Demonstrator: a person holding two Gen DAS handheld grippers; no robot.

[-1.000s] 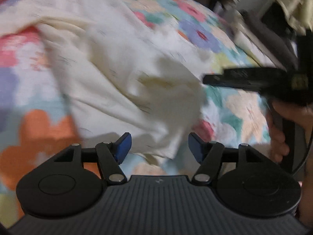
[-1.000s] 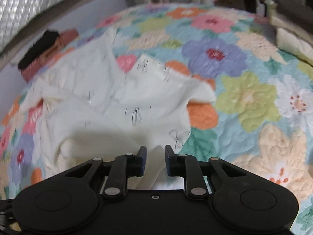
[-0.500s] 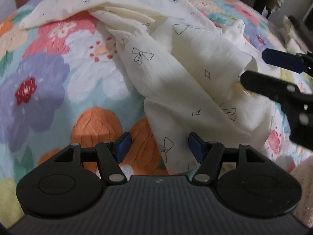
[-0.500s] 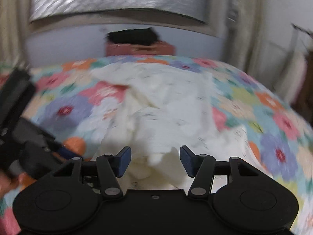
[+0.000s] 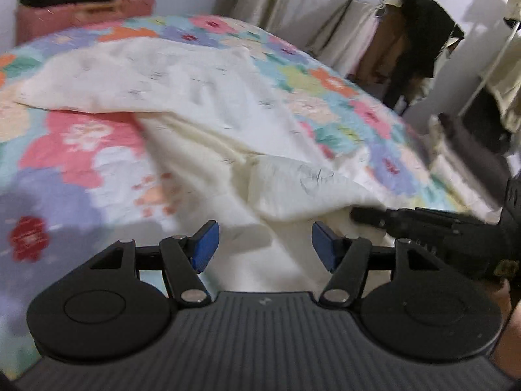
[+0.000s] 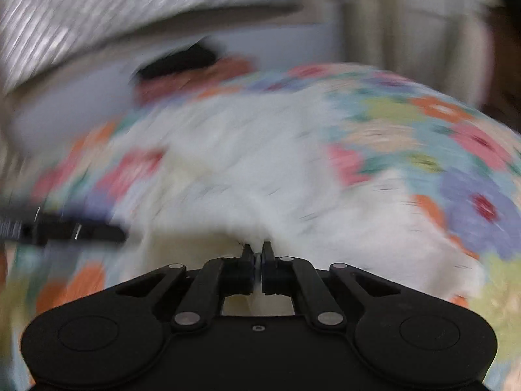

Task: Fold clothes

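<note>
The cream garment (image 5: pixel 208 104) lies crumpled on the bed (image 5: pixel 75 150), not folded yet. The right gripper (image 6: pixel 257 254) pinches its cloth; the left gripper (image 5: pixel 262 244) fingers are apart.

Garment (image 5: pixel 208 123) spread across quilt (image 5: pixel 65 169), on the bed. Left gripper (image 5: pixel 262 244) low over its near edge, jaws wide apart. Right gripper (image 6: pixel 257 254) to the right, pinching a fold. Behind bed: box (image 5: pixel 81 16) at left, clothes rack (image 5: pixel 413 32) at right.

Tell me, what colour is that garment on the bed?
Cream garment with small dark bow prints; clearest from the left wrist.
</note>
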